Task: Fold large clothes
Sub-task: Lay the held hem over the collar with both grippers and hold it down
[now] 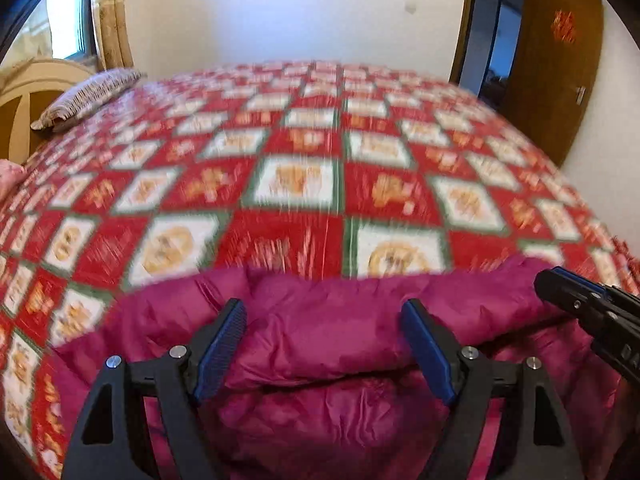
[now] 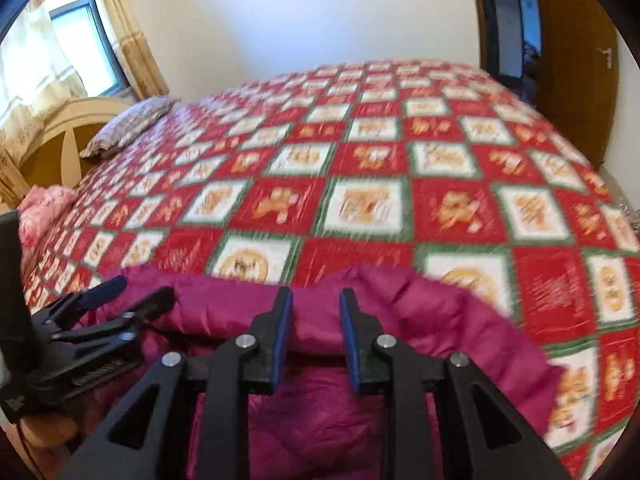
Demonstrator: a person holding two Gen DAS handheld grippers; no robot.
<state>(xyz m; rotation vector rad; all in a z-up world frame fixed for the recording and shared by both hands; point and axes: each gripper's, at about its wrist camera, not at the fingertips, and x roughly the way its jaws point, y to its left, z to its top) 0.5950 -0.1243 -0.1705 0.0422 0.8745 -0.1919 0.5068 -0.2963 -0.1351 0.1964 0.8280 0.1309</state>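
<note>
A magenta puffer jacket [image 1: 320,340] lies bunched on the near part of the bed; it also shows in the right wrist view [image 2: 420,312]. My left gripper [image 1: 324,316] is wide open, its blue-padded fingers [image 1: 222,344] spread over the jacket's folded edge. My right gripper [image 2: 316,304] is open with a narrower gap, just above the jacket's edge, holding nothing that I can see. The right gripper shows at the right edge of the left wrist view [image 1: 592,304]; the left gripper shows at the left of the right wrist view [image 2: 120,300]. Both views are motion-blurred.
The bed carries a red, white and green checked quilt [image 1: 304,152] [image 2: 360,184]. A patterned pillow [image 1: 88,96] and a cream headboard [image 2: 60,132] are at the far left. A wooden door [image 1: 552,60] stands open at the right, a window with curtains [image 2: 60,52] at the left.
</note>
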